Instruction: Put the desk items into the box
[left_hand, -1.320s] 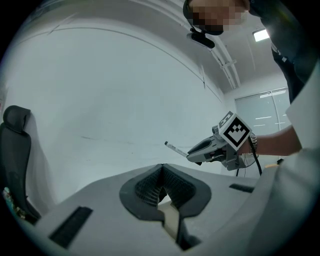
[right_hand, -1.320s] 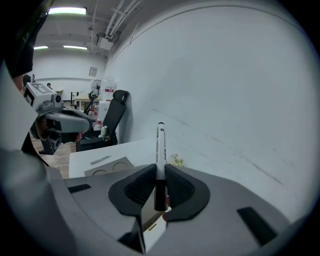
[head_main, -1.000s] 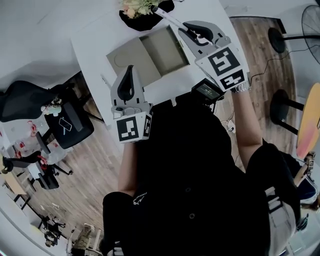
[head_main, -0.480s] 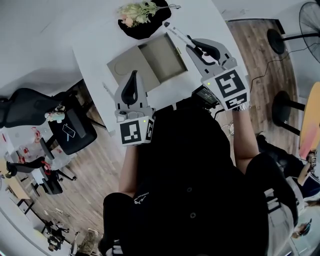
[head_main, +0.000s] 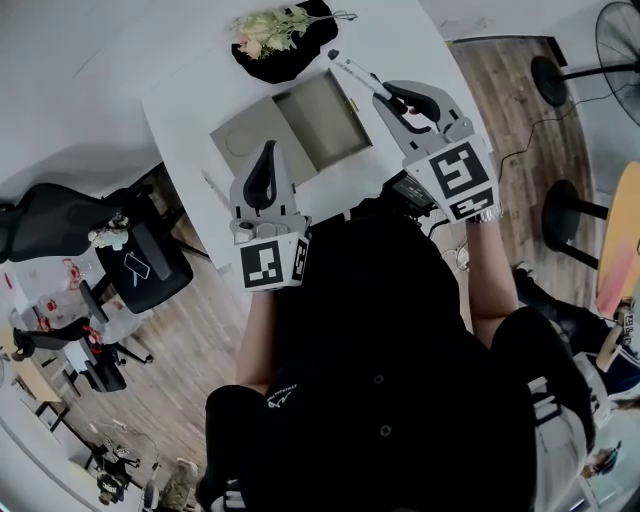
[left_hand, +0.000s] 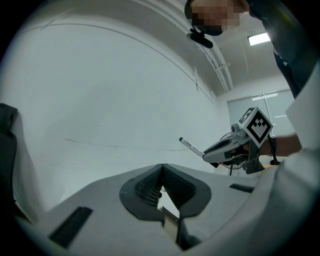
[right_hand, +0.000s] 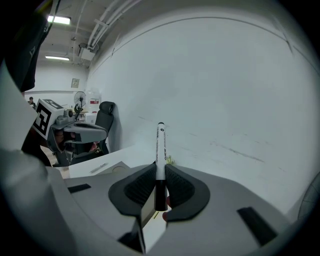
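The cardboard box (head_main: 325, 115) sits open on the white surface (head_main: 190, 80), its lid flap (head_main: 246, 140) folded out flat to the left. What shows of its inside is plain brown card. Just behind it stands a black dish (head_main: 300, 48) with a bunch of pale flowers (head_main: 262, 22) lying across it.

The right hand-held gripper (right_hand: 160, 170) pinches a white marker (head_main: 352, 72) with a black end between its pads. The marker sticks straight out past the tips. Seen from above, it hangs by the box's far right corner; how high over the rim I cannot tell. The left hand-held gripper (left_hand: 161, 169) has its pads pressed together at the tips with nothing in them. It hovers over the near edge of the surface, just this side of the flap.

A thin pen (right_hand: 98, 168) lies on the surface left of the flap, close to the left edge. The surface right of the box is bare white up to its edge, and the person stands hard against the near side.

A plain white wall rises behind the surface. The floor (head_main: 200, 340) is wood planking. A black office chair (head_main: 140, 250) stands off to the left, a black stool (head_main: 560, 215) to the right, and a standing fan (head_main: 620, 40) in the far right corner.
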